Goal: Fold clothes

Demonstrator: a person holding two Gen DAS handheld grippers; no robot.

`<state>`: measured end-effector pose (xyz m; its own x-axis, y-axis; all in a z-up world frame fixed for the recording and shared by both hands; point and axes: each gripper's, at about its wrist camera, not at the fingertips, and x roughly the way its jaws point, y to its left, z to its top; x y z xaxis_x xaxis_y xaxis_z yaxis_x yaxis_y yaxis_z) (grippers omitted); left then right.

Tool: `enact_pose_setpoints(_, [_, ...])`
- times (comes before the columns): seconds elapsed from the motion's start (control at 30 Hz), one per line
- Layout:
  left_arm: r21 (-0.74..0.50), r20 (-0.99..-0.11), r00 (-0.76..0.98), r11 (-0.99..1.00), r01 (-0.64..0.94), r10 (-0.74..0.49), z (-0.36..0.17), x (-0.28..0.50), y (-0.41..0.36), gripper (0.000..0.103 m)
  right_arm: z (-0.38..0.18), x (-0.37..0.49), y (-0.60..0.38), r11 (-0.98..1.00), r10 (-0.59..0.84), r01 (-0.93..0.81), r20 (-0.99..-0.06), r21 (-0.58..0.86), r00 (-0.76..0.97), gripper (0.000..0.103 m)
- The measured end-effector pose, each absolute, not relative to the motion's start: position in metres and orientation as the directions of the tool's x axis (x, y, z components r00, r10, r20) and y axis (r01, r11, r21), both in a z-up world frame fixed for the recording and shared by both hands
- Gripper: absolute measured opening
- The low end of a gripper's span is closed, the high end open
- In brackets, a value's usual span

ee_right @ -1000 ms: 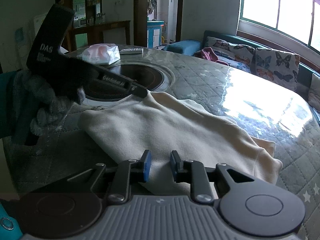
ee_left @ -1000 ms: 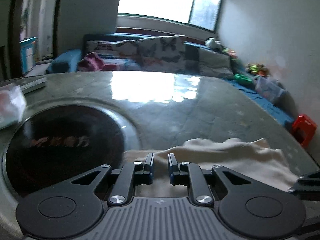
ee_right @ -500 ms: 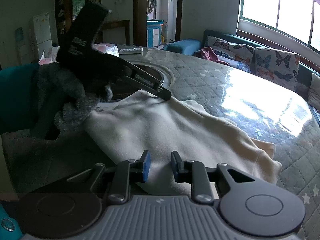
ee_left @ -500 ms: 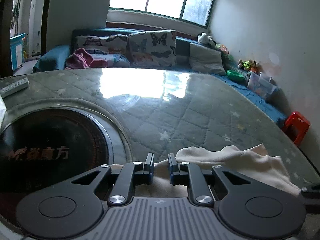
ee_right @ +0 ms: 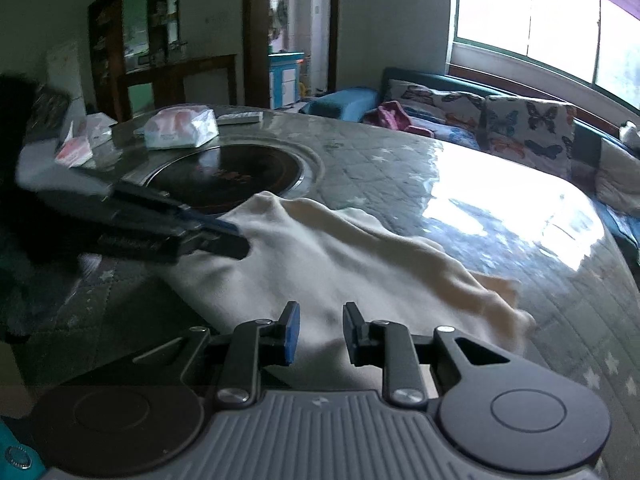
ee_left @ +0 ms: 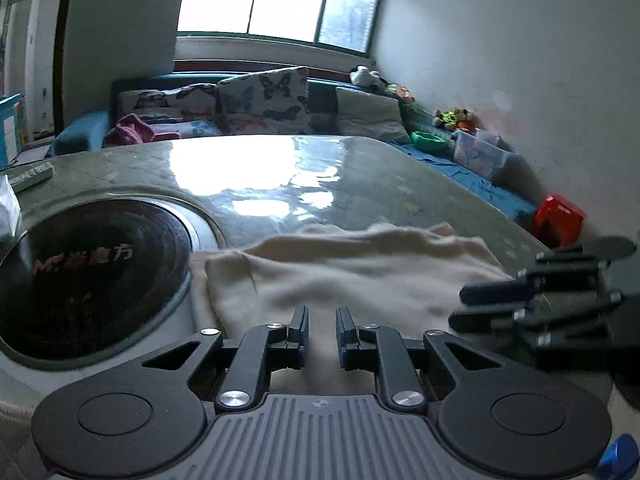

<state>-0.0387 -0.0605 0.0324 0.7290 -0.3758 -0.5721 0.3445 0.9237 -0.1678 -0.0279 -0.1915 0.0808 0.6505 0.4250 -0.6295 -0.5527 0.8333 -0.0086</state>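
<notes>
A round table (ee_left: 360, 184) with a quilted, star-patterned cover under a glossy sheet fills both views. Set into its middle is a dark circular hotplate (ee_left: 92, 276) with printed lettering. Beyond it in the right wrist view lie a soft tissue pack (ee_right: 182, 131), a smaller torn packet (ee_right: 74, 150) and a remote control (ee_right: 239, 119). Behind the table, under a bright window (ee_left: 276, 0), runs a sofa with butterfly-print cushions (ee_left: 266, 94). A red stool (ee_left: 558, 220) stands by the wall.

A cream garment (ee_right: 340, 264) lies rumpled on the table, just beside the hotplate, one corner touching its rim. Its long axis runs from the hotplate side away to the table's far right edge, where a loose end (ee_right: 504, 304) trails off.

The left gripper (ee_left: 322, 330) hovers over the garment's near edge, its jaws slightly apart with nothing between them. The right gripper (ee_right: 318, 330) sits likewise at the cloth's near side, jaws parted and empty. Each gripper, blurred, shows in the other's view at the garment's side, partly covering the cloth.
</notes>
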Motion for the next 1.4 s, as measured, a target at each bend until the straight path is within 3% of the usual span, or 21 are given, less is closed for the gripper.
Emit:
enact_pose_setpoints(0.5, [-0.143, -0.590, 0.731, 0.935, 0.323, -0.343, 0.023, -0.044, -0.065, 0.016, 0.071, -0.048, -0.232, 0.893, 0.321, -0.448, -0.638, -0.041, 0.700, 0.023])
enact_pose_setpoints(0.73, [-0.139, -0.593, 0.730, 0.937, 0.321, -0.338, 0.025, -0.044, -0.064, 0.016, 0.076, -0.043, -0.238, 0.896, 0.339, -0.444, -0.627, -0.014, 0.702, 0.024])
enact_pose_setpoints(1.4, [-0.174, -0.599, 0.725, 0.939, 0.297, -0.341, 0.030, -0.043, -0.053, 0.018, 0.061, 0.067, -0.232, 0.910, 0.316, -0.414, -0.670, 0.015, 0.672, 0.028])
